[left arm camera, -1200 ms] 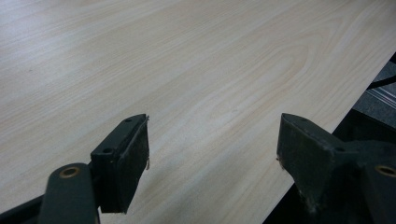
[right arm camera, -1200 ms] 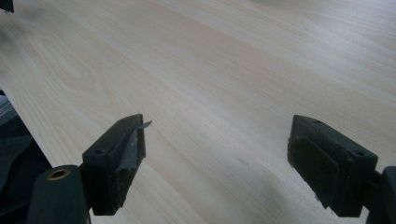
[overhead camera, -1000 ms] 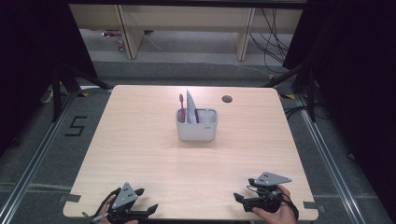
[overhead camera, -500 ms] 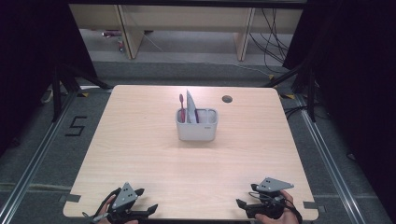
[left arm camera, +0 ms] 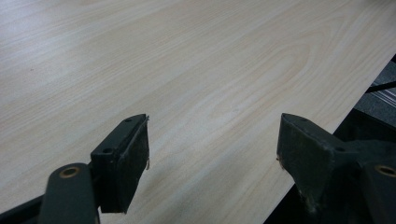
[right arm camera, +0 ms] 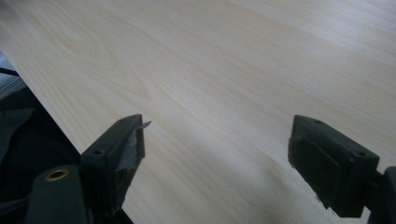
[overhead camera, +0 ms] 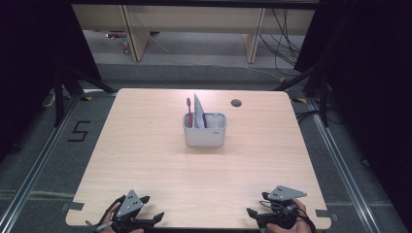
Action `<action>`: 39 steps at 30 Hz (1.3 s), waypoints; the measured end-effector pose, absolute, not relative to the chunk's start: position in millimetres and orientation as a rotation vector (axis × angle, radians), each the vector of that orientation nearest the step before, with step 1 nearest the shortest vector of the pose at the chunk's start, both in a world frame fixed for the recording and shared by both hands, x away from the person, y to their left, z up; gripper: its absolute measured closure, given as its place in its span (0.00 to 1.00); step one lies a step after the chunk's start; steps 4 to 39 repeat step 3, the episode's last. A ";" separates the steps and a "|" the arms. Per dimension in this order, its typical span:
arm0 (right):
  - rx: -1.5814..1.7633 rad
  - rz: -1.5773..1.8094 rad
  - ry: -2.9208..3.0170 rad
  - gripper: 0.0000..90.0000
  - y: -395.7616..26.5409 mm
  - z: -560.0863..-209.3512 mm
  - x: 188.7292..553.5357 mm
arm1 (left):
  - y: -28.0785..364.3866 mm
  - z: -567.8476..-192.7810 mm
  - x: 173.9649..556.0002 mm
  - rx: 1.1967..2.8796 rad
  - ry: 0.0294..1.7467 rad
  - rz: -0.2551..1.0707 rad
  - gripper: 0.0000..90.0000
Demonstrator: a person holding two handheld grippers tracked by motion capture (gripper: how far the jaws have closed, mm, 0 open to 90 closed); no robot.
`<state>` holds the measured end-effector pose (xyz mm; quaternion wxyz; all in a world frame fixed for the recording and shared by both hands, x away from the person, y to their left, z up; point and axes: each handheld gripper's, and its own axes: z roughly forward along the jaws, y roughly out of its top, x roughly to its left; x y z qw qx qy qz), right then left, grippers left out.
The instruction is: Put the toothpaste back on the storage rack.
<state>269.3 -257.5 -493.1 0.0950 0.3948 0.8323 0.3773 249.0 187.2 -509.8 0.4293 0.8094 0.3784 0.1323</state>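
Observation:
A pale grey holder [overhead camera: 204,129] stands on the wooden table [overhead camera: 145,160], back of centre. A pink toothbrush [overhead camera: 189,110] and a grey tube [overhead camera: 198,110] stick up out of it. My left gripper [overhead camera: 153,218] rests at the table's near left corner, open, with bare wood between its jaws [left arm camera: 212,158]. My right gripper [overhead camera: 252,213] lies at the near right corner in a hand, open as well, over bare wood [right arm camera: 215,154]. Both are far from the holder.
A round cable hole [overhead camera: 236,103] sits in the table's far right part. Dark tape marks [overhead camera: 75,206] the near corners. Metal rails [overhead camera: 340,165] run along the floor on both sides, and shelving legs [overhead camera: 133,39] stand behind the table.
The right gripper has slid a little toward the table's near edge. The left gripper and the holder have stayed put.

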 end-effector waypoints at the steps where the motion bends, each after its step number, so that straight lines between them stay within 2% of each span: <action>1: 1.170 1.119 2.467 0.22 -257.6 -493.2 269.4 | 187.2 -509.8 249.0 2.021 0.946 0.329 0.28; 39: 1.169 1.123 2.465 0.22 -257.8 -493.1 269.6 | 187.1 -509.9 248.9 2.020 0.945 0.330 0.28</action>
